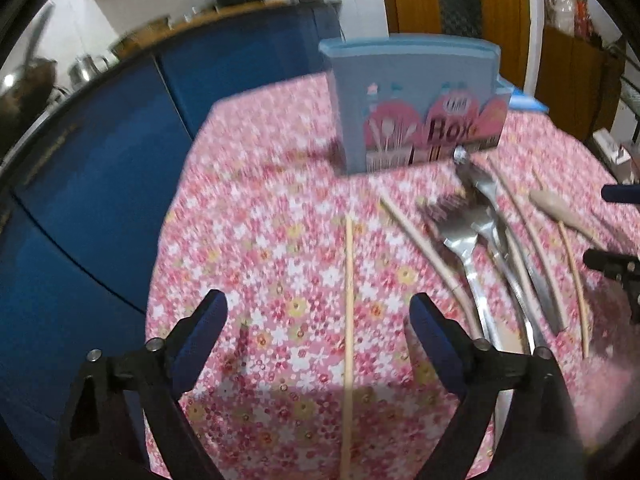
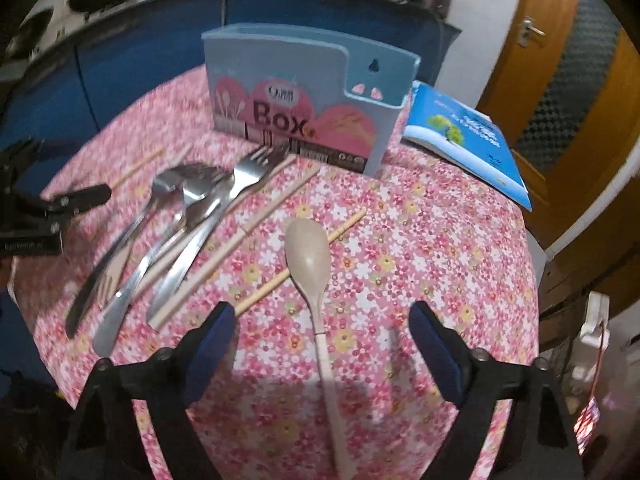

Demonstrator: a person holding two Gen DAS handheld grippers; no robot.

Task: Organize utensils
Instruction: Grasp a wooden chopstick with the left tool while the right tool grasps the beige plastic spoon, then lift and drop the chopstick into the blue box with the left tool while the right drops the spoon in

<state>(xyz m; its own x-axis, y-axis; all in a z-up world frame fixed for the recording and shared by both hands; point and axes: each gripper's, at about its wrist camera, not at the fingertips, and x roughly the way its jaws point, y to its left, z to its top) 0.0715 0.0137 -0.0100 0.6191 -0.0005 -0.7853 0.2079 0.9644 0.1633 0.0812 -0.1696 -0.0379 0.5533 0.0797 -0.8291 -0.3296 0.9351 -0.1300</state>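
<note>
The right gripper [image 2: 320, 332] stands with jaws apart, empty, straddling the handle of a beige spoon [image 2: 308, 256] at lower centre. It looks light, stiff plastic; its thin handle is the likeliest hold. The left gripper [image 1: 320, 320], likewise open, frames a lone chopstick [image 1: 349, 300]: slim, smooth, probably prone to roll. Steel forks [image 2: 224, 208] lie heaped at centre left, the utensil box [image 2: 304, 100] upright at upper centre.

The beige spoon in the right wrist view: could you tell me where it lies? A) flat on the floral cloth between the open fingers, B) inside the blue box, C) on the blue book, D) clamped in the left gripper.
A: the beige spoon lies flat on the floral cloth, its handle running between the right gripper's spread, untouching fingers.
</note>
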